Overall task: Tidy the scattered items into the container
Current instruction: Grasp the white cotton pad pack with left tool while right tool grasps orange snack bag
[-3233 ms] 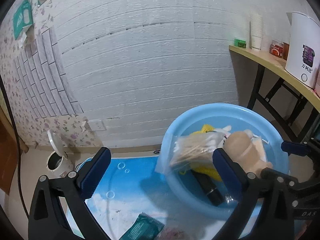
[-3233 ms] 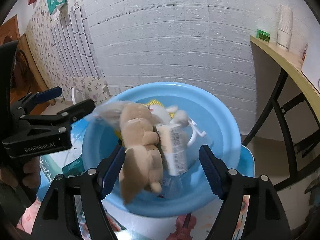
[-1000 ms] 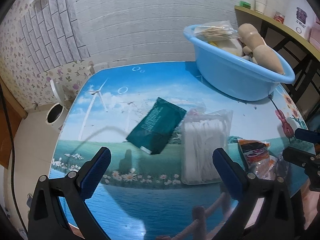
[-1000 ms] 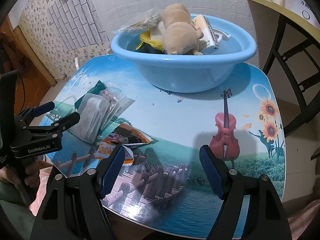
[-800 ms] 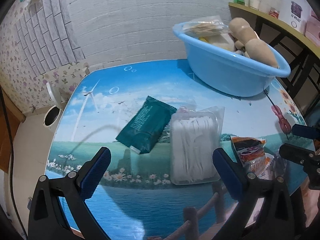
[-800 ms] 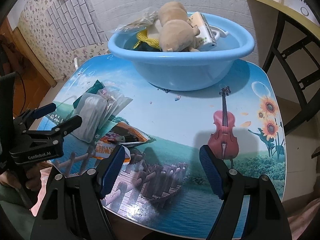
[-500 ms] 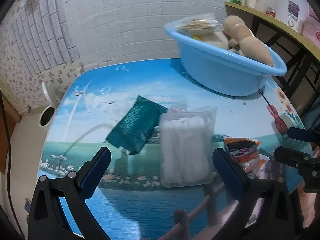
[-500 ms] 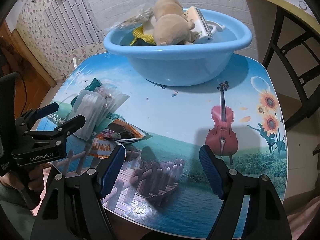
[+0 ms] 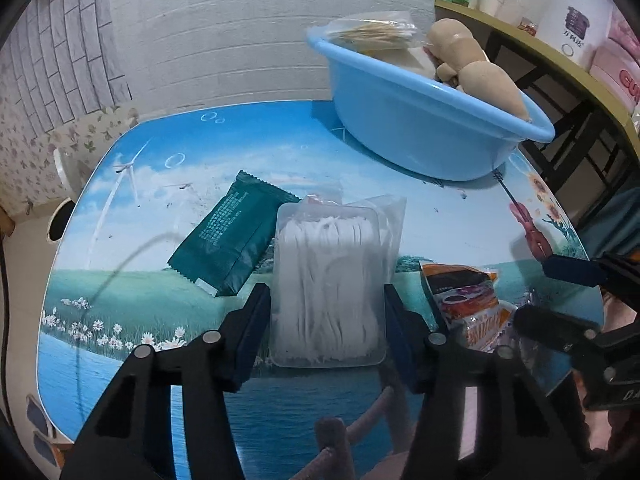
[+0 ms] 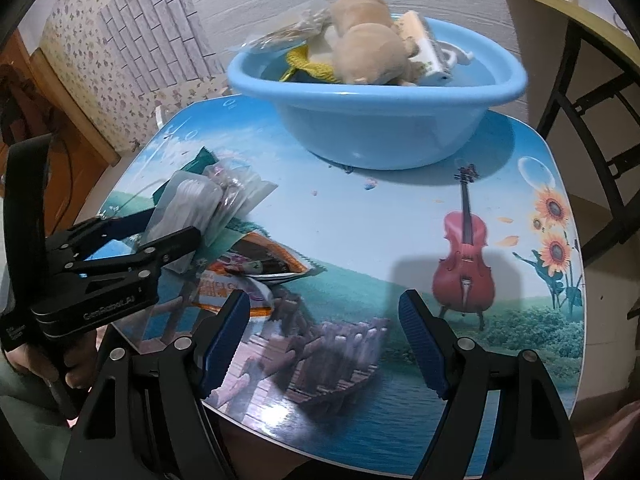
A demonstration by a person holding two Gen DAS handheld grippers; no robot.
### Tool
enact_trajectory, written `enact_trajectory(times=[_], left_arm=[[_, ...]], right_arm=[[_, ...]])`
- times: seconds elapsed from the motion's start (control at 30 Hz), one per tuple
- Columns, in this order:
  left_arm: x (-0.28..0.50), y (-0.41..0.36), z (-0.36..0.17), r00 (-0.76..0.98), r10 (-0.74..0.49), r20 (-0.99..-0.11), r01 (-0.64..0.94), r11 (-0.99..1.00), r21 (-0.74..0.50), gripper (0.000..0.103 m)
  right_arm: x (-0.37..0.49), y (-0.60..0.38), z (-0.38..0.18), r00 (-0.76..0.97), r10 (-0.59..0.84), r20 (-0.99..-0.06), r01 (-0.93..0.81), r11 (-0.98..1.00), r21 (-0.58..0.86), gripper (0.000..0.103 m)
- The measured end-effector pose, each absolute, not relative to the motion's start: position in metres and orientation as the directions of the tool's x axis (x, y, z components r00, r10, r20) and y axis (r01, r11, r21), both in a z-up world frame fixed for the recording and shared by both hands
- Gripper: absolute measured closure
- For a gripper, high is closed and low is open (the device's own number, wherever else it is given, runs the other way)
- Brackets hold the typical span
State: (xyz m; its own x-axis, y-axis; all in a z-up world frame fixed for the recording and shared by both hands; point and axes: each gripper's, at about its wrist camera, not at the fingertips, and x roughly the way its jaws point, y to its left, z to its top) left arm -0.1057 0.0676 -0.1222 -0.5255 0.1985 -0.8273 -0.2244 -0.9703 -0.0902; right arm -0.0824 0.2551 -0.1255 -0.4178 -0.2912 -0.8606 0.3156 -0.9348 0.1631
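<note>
The left gripper (image 9: 326, 316) has just been closing, and its black fingers (image 9: 256, 320) are seen pressed against both long sides of a clear, flat plastic pack of white floss picks (image 9: 326, 280). The pack lies on the scenery-printed table (image 9: 160, 184), its long axis running away from the camera towards the wall. Just beside it to the left a dark green foil packet (image 9: 230, 240) is set at a slant, and to its right an orange snack wrapper (image 9: 468, 300) is found. The right gripper (image 10: 322, 344) is held open above bare table, nothing between its blue-padded fingers (image 10: 420, 344). Further back, the light blue plastic basin (image 10: 380, 120) is filled with a tan plush toy (image 10: 372, 52).
</note>
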Motion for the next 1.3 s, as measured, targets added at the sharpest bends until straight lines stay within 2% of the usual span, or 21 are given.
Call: enact_trajectory(times=[0.47,0.57,0.63,0.73,0.8,1.3], left_arm=[[-0.101,0.057,-0.120,-0.532,0.194,-0.825,-0.223,-0.971,-0.084,0.047],[-0.100,0.056,-0.119,-0.535,0.185,-0.824,-0.223,-0.972,-0.073,0.047],[-0.100,0.054,-0.119,-0.539,0.180,-0.823,-0.217,-0.974,-0.071,0.047],[-0.101,0.051,-0.118,-0.543,0.168,-0.823,-0.204,-0.977,-0.065,0.047],[-0.101,0.049,-0.118,-0.544,0.160,-0.823,-0.194,-0.979,-0.061,0.047],[-0.104,0.046,-0.121,-0.537,0.131,-0.833,-0.165,-0.985,-0.049,0.047]], right_arm=[[-0.083,0.214,-0.141,-0.385,-0.333,-0.861,0.413,-0.896,0.162,0.032],[-0.081,0.208,-0.142,-0.373,-0.357,-0.857,0.451,-0.876,0.169,0.051],[-0.078,0.205,-0.141,-0.363,-0.374,-0.854,0.474,-0.863,0.176,0.067],[-0.075,0.204,-0.141,-0.354,-0.381,-0.854,0.486,-0.855,0.179,0.083],[-0.076,0.209,-0.142,-0.353,-0.383,-0.854,0.476,-0.859,0.188,0.086],[-0.080,0.283,-0.134,-0.425,-0.296,-0.855,0.283,-0.941,0.185,0.088]])
